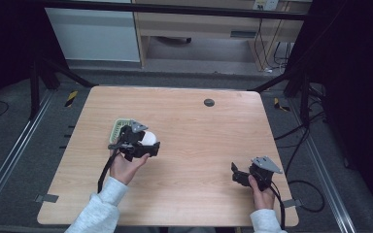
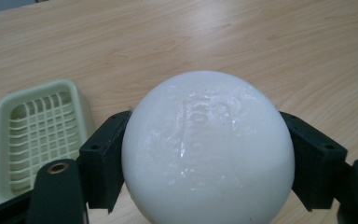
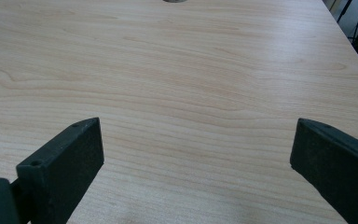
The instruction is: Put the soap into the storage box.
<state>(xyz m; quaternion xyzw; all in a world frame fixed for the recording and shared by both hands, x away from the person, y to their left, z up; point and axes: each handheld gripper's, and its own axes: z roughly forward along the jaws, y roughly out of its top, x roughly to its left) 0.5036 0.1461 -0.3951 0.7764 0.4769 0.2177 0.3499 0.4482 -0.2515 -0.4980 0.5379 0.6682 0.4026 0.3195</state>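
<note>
The left tool (image 2: pixel 205 154) is clenched around a smooth, glossy white ball (image 2: pixel 207 149), its black jaws pressing the ball's widest girth from both sides; the surface looks hard and slick, so I judge it light but prone to squirting out unless held at that middle line. Just beyond and to the tool's left, a pale green slotted plastic tray (image 2: pixel 37 130) lies on the wooden tabletop (image 2: pixel 261 42). The right tool (image 3: pixel 196 154) hovers released, well apart, above bare wood.
</note>
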